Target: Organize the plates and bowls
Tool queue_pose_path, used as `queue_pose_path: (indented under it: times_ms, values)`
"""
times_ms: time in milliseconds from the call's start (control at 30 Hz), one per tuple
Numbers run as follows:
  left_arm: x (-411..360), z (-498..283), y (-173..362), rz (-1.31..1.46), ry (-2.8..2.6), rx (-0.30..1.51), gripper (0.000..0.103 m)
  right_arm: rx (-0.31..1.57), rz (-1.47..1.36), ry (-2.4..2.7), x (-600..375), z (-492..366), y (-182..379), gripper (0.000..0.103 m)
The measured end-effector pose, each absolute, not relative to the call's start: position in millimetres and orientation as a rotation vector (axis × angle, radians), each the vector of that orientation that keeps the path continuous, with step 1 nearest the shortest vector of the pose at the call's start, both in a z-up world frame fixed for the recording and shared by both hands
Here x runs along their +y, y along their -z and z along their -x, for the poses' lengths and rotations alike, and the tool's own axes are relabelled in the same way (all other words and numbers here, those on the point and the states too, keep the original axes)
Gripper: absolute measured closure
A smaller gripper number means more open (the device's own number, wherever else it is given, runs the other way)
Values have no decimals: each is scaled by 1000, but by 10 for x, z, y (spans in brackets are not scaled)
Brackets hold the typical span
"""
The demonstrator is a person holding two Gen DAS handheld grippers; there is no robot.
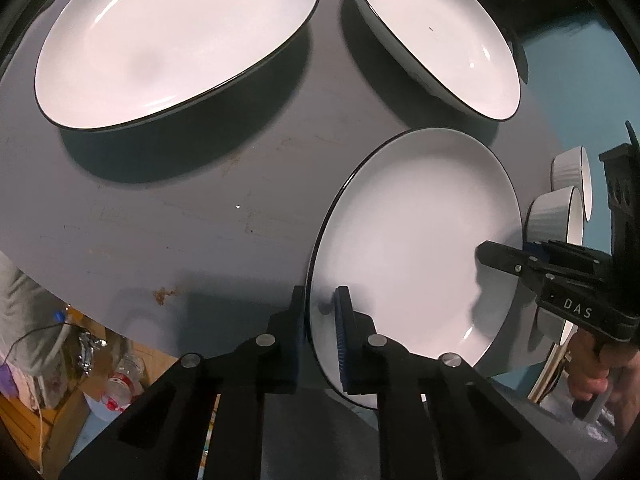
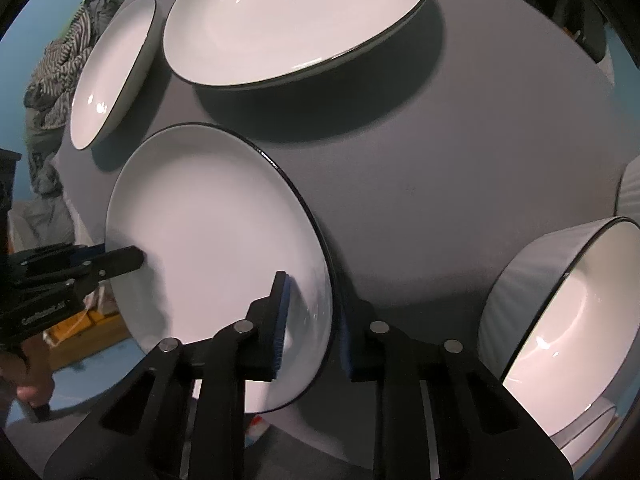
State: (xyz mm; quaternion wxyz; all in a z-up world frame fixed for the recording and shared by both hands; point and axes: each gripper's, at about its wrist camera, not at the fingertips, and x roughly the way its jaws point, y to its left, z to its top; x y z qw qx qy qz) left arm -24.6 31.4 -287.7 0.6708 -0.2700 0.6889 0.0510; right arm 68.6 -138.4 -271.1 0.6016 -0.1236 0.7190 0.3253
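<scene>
A round grey table is taken as the landmark. In the left wrist view, a large white dish with a dark rim is seen on the table's far left part. To the right of it, near the far right edge, a second dish is seen, well apart from the first. Nearer, at the table's near right edge, a white plate is held, and it partly overhangs the edge. Its left rim is gripped by the left gripper, whose fingers are closed nearly together with only the rim between the blue pads. The plate's right rim is gripped by the right gripper, which is seen from the side; one finger is laid over the plate's upper face. Past the plate, at the far right, two small ribbed bowls are seen close together, and whether they touch cannot be told.

In the right wrist view, the same plate is seen on the left, with the left gripper at its far rim. The right gripper is clamped narrowly on the near rim. To the right, at the table's edge, a bowl is seen.
</scene>
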Motion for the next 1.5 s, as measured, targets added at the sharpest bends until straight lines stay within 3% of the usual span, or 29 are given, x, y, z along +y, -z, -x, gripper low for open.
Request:
queue_pose_path:
  times_ms: [733,1500]
  values:
    - [282,133,2907,634,-46,1596,92,1722,206,-774,-1508,-782,2739,88]
    - [468,-194,2495,576,-16,1549,92,1702,129,-760,-1686,-1014,2453,90]
